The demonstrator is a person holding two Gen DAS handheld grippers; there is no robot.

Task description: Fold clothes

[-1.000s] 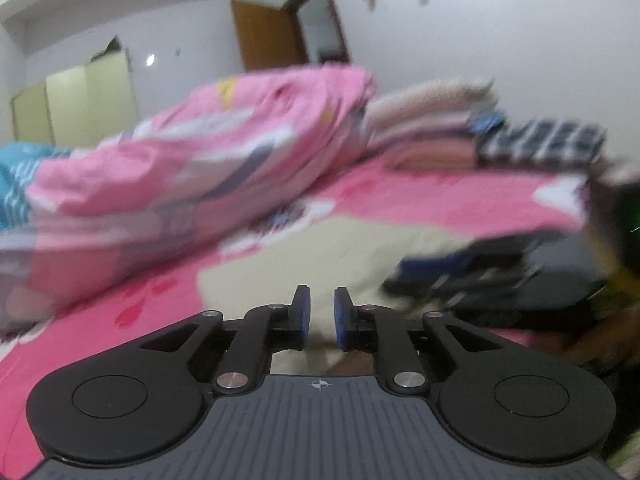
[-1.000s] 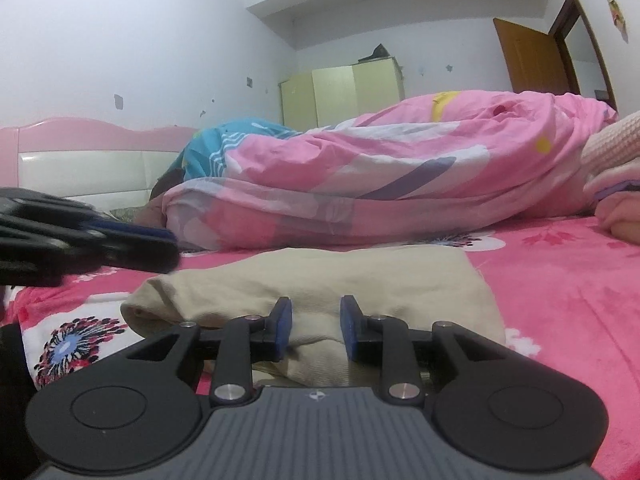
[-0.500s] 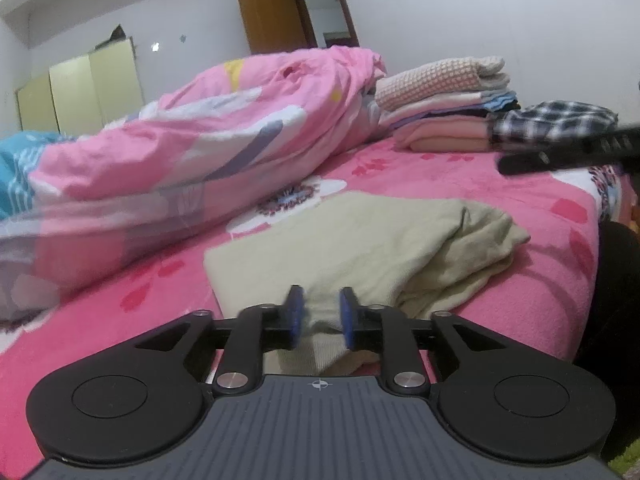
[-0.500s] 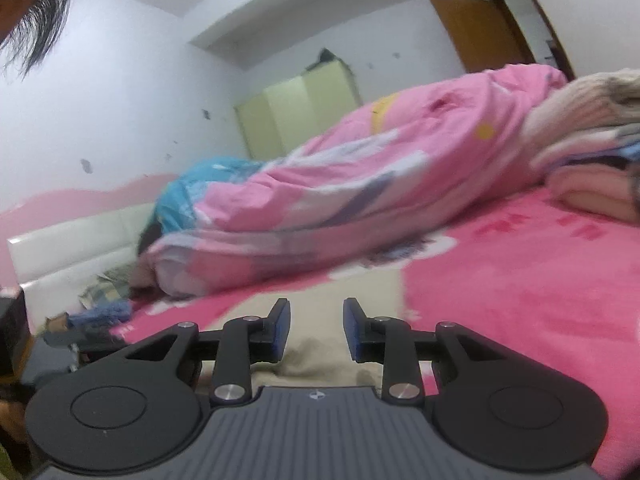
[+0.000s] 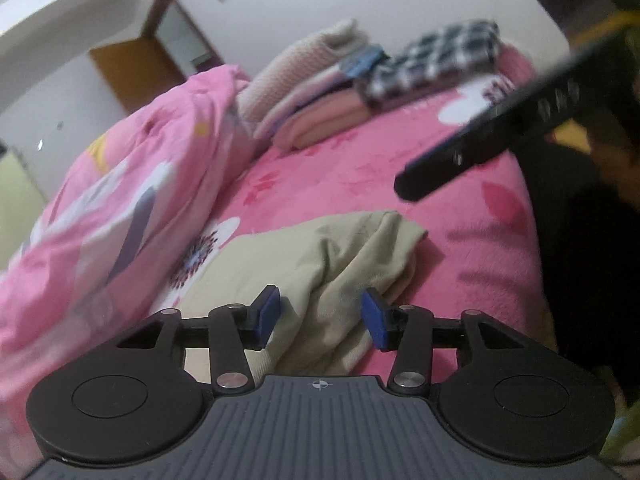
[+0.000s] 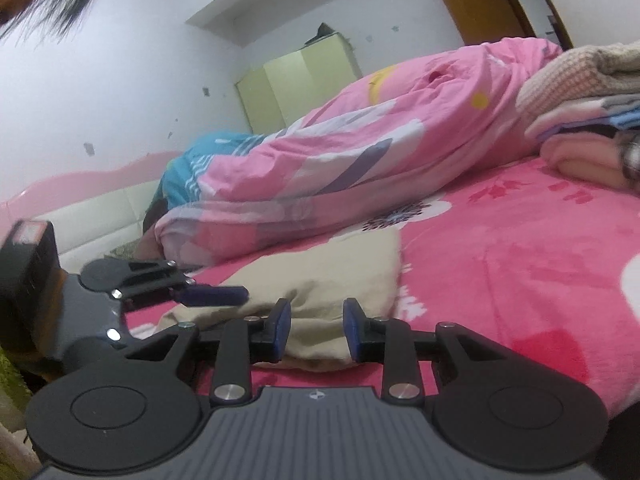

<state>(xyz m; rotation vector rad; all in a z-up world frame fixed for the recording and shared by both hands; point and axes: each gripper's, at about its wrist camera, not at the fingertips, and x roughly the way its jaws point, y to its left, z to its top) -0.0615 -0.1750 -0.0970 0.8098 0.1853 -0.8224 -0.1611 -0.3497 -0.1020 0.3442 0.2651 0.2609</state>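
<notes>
Pink bed point(image 5: 360, 168): left gripper point(image 5: 320, 316) jaws just opening over beige garment point(image 5: 320, 256); right gripper point(image 6: 316, 330) released

pink duvet point(image 6: 360, 152) | wardrobe point(image 6: 296, 80) | wooden door point(image 6: 480, 4) | headboard point(image 6: 80, 216)

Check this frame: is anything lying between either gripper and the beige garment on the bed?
Nothing visible does. The left gripper, its jaws just opened, sits right at the beige garment with cloth showing between its pads. The right gripper is open at the garment's near edge. The folded stack and pink duvet lie beyond.
</notes>
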